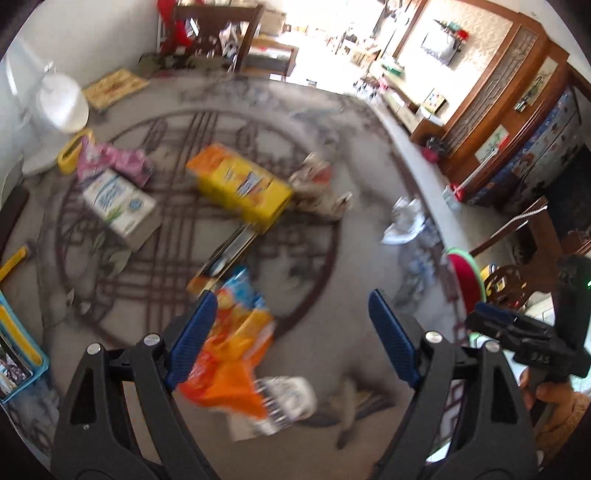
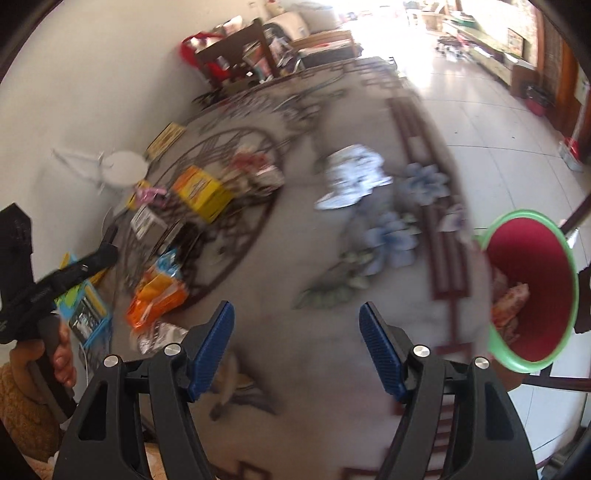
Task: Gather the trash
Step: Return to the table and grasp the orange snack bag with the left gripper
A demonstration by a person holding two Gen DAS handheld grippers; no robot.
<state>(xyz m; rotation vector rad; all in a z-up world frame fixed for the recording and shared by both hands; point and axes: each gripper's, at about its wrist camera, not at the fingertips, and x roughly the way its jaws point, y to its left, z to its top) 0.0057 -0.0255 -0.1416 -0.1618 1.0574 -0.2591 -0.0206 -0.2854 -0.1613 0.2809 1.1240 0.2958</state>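
Trash lies scattered on a grey patterned rug (image 1: pixel 325 258). An orange and blue snack bag (image 1: pixel 229 354) lies just past my left gripper (image 1: pixel 291 332), which is open and empty above it. The bag also shows in the right wrist view (image 2: pixel 155 291). A yellow and orange box (image 1: pixel 240 184), a white and green carton (image 1: pixel 118 203), a pink wrapper (image 1: pixel 110 162) and crumpled white paper (image 1: pixel 404 221) lie farther off. A red bin with a green rim (image 2: pixel 528 288) holds some wrappers at the right. My right gripper (image 2: pixel 297 343) is open and empty over bare rug.
A white fan base (image 1: pixel 62 99) stands by the wall at the left. A blue tray (image 1: pixel 18 354) lies at the rug's left edge. Wooden chairs (image 1: pixel 221 33) stand at the back and wooden cabinets (image 1: pixel 498 110) line the right. Tiled floor (image 2: pixel 480 129) lies beyond the rug.
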